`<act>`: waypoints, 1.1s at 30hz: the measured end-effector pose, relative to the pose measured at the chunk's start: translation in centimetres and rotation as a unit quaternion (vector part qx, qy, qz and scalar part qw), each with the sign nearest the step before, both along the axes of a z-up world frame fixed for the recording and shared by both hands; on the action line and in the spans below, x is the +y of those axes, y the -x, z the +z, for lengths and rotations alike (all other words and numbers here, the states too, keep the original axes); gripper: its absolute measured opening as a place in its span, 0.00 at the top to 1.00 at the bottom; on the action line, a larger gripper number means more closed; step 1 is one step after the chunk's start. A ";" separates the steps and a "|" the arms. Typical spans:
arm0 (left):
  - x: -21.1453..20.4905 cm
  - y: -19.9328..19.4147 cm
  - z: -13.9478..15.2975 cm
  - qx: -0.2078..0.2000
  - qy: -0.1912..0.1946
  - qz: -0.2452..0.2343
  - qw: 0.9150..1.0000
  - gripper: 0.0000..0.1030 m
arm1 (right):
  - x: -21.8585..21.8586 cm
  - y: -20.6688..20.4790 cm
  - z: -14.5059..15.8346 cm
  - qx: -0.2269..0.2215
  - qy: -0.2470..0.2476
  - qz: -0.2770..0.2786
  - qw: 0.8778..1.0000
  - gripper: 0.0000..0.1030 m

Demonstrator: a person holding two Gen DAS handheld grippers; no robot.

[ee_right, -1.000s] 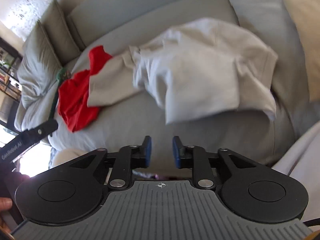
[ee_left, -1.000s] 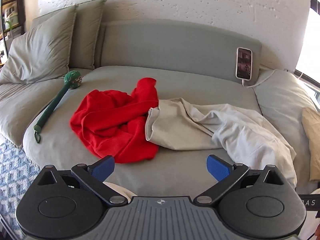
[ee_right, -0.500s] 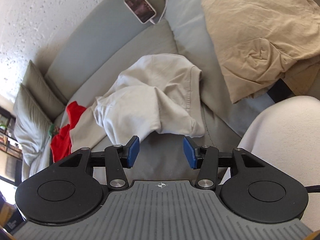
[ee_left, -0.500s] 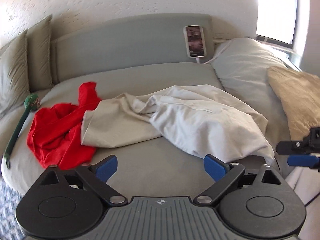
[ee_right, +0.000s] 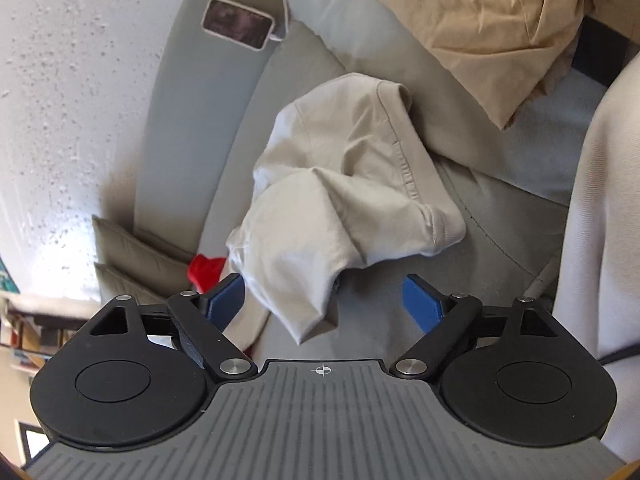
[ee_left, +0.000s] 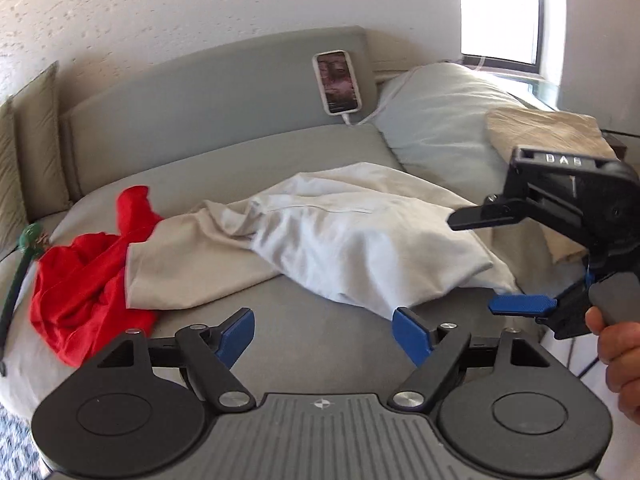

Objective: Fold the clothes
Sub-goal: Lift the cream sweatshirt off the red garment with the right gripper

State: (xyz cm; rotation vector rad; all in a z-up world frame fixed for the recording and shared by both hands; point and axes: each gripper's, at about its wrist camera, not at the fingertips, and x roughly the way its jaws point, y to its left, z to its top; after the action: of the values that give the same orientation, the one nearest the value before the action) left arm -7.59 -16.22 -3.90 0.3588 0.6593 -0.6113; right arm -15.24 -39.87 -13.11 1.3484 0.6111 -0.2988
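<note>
My right gripper (ee_right: 323,300), jaws opening, nothing pinched, is nearer the beige garment (ee_right: 340,184), whose corner droops between them. Its length runs away toward the phone (ee_right: 238,23). My left gripper (ee_left: 323,330), empty and closing, hangs short of it.

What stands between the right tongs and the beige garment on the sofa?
Nothing visible. The right tongs are opening with the beige garment lying just ahead, a corner already in their gap, untouched.

This is a home, a living room or lounge corner. A wide grey daybed (ee_left: 312,344) with loose cushions (ee_left: 36,144) sits against a rough white plaster wall (ee_left: 200,4), a charging phone (ee_left: 338,82) propped on its backrest. Clothes (ee_left: 320,236) lie strewn on it, beside a bright window (ee_left: 500,12).
</note>
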 end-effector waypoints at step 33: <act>18.5 -6.0 5.0 0.056 0.184 0.277 0.941 0.13 | 22.4 -9.2 6.2 0.007 0.521 0.588 0.619 0.73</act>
State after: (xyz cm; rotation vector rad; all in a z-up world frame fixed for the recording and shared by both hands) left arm -1.58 2.31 1.08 -0.2154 0.6996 -0.2042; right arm -5.99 -17.43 -6.89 -0.3476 0.9829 0.4124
